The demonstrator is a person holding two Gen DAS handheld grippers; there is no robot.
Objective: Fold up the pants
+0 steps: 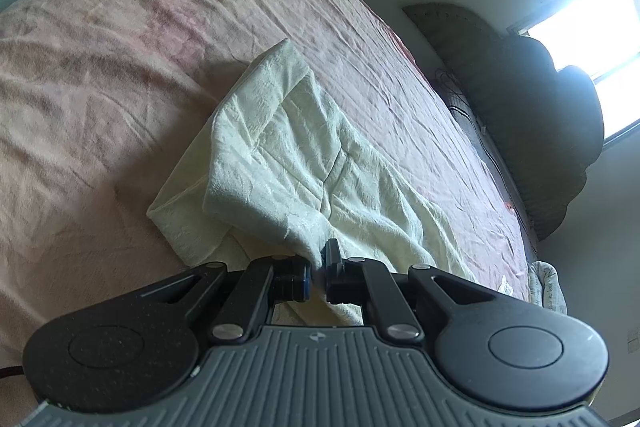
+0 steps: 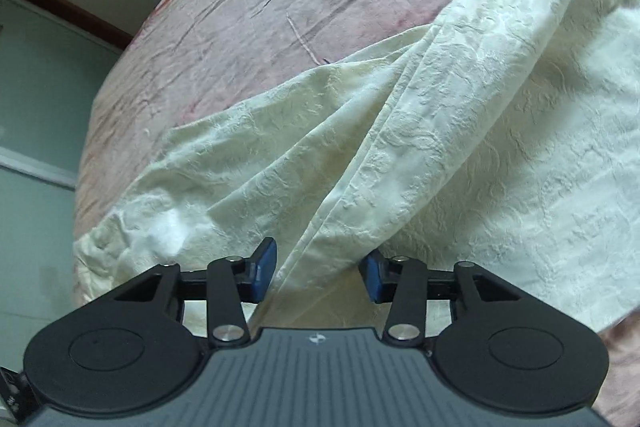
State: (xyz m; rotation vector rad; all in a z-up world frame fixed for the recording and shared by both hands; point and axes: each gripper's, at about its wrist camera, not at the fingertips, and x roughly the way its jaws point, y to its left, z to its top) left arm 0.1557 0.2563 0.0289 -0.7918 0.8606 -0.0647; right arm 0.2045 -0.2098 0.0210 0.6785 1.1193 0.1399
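The left gripper pinches a fold of the cream textured fabric pants on the pink-sheeted bed; the right gripper straddles a ridge, jaws parted, near the bed's edge.

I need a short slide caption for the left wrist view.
Left claw shut on cream pants lying on pink bedsheet.

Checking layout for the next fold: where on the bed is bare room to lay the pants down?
Free: the wide pink bedsheet left of and beyond the cream textured pants, up to the far edge, plus a narrower strip between the pants and the bed's right edge. Crowded: the near edge, where the pants bunch at the left hand-held gripper.
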